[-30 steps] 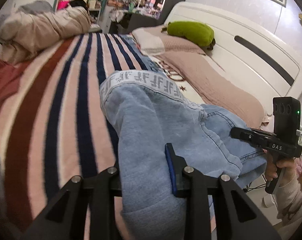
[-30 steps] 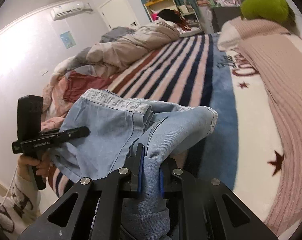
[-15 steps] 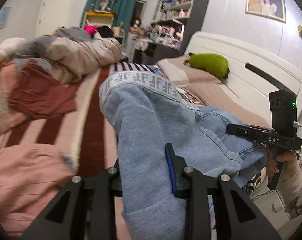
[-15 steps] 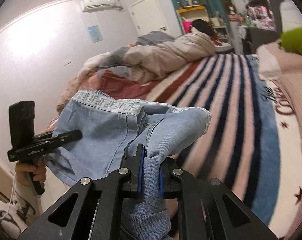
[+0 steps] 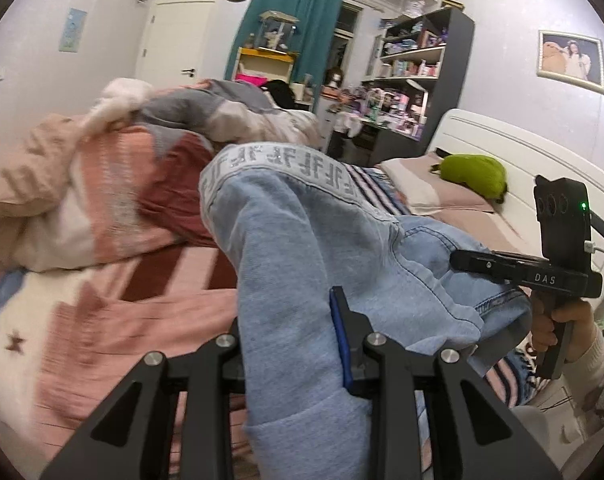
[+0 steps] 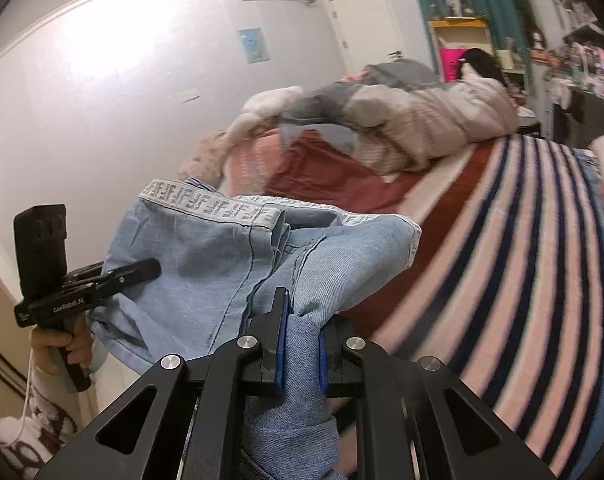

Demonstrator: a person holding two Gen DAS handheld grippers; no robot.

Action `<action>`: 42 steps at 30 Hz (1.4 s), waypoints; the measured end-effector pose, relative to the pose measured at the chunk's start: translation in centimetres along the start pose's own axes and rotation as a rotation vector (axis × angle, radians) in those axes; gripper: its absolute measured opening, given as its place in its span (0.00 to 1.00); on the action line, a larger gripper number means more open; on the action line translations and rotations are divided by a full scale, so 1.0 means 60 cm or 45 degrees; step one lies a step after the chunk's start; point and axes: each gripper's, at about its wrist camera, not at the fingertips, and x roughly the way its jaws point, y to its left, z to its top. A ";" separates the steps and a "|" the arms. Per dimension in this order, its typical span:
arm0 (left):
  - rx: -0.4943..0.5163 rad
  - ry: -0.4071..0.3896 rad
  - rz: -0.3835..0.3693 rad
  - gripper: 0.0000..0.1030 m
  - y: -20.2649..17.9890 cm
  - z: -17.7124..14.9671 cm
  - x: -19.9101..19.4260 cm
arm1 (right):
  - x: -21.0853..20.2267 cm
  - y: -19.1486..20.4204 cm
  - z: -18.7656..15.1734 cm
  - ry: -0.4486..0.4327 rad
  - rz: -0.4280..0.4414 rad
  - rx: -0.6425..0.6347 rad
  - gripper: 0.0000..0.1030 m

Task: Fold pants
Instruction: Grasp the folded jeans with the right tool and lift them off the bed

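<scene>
Light blue jeans [image 5: 302,248] with a patterned white waistband hang bunched between my two grippers, lifted above the striped bed. My left gripper [image 5: 290,320] is shut on a thick fold of the denim. My right gripper [image 6: 300,320] is shut on another fold of the jeans [image 6: 206,256]. The right gripper also shows in the left wrist view [image 5: 462,260], at the jeans' right side. The left gripper also shows in the right wrist view [image 6: 150,268], at the jeans' left side. The legs hang out of sight below.
The bed has a striped blanket [image 6: 522,280]. A heap of quilts and clothes [image 5: 102,168] lies at its far end. A green plush toy [image 5: 472,174] rests on pillows by the white headboard [image 5: 522,160]. Shelves [image 5: 414,80] stand behind.
Both grippers have lifted the jeans and tilted up. The views swung from the bed's stripes toward the quilt heap and room walls. Both grips are unchanged.
</scene>
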 end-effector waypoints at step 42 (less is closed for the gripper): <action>-0.202 0.279 0.221 0.33 0.251 -0.060 -0.009 | 0.255 0.110 -0.031 0.254 0.143 -0.063 0.11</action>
